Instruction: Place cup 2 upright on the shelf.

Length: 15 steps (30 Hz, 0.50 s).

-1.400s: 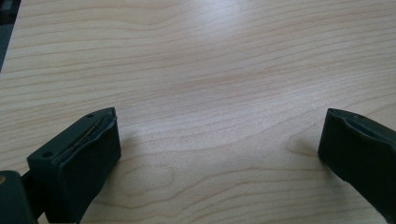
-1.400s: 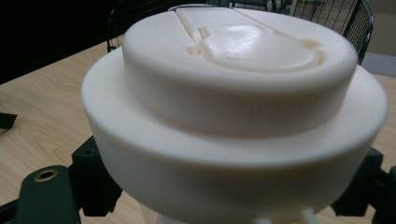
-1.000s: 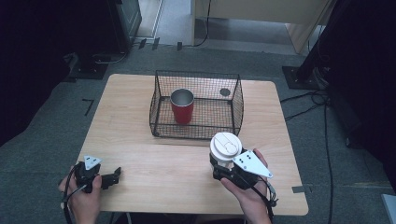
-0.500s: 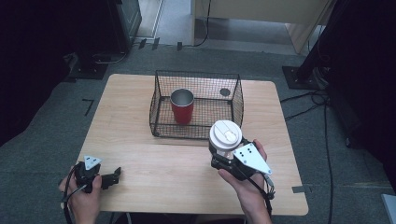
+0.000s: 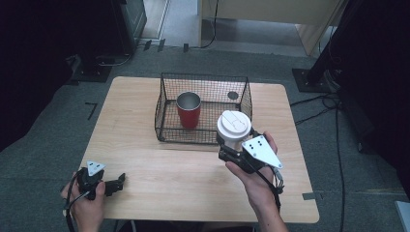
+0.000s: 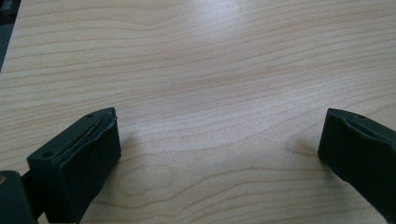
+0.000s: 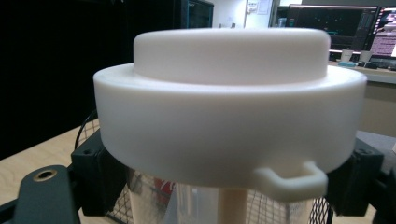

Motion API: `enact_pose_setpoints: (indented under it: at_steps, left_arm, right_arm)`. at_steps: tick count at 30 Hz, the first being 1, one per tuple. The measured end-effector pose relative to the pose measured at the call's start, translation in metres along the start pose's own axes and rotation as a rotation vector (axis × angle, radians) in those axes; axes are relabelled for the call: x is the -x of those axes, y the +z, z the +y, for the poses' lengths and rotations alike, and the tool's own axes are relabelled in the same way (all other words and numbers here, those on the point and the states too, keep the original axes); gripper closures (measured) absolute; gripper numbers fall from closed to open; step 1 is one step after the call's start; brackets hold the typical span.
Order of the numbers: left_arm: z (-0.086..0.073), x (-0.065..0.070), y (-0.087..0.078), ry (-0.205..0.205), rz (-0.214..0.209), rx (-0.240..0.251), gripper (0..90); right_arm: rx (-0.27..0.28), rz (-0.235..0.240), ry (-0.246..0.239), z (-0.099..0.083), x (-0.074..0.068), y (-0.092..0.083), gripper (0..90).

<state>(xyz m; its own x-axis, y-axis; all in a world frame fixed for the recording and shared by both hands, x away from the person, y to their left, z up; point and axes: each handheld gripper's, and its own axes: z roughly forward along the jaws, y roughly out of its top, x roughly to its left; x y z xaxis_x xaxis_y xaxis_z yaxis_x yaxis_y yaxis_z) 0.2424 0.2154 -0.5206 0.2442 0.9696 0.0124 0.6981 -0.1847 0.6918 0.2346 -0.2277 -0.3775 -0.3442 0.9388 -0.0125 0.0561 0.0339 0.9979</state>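
Our right gripper [image 5: 231, 147] jaws clamped the upright lidded cup [image 5: 234, 129] just before the wire basket [image 5: 203, 83]; left gripper [image 5: 112, 184] jaws apart.

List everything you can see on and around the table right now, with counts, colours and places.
lidded cup: one, white lid over a clear body, held upright just in front of the basket's near right corner
tumbler: one, red with a steel rim, standing inside the basket
wire basket: one, black, far middle of the table
table: one, light wood
right gripper: one, black, shut on the lidded cup
left gripper: one, black, open, resting at the near left edge
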Motion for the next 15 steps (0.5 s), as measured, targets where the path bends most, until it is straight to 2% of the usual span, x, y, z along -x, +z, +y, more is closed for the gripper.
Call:
enact_pose_setpoints:
  at_steps: [15]
  left_arm:
    - [0.000,0.000,0.000,0.000,0.000,0.000,0.0]
  right_arm:
    - [0.067,-0.049,0.031,0.019,0.013,0.028,15.9]
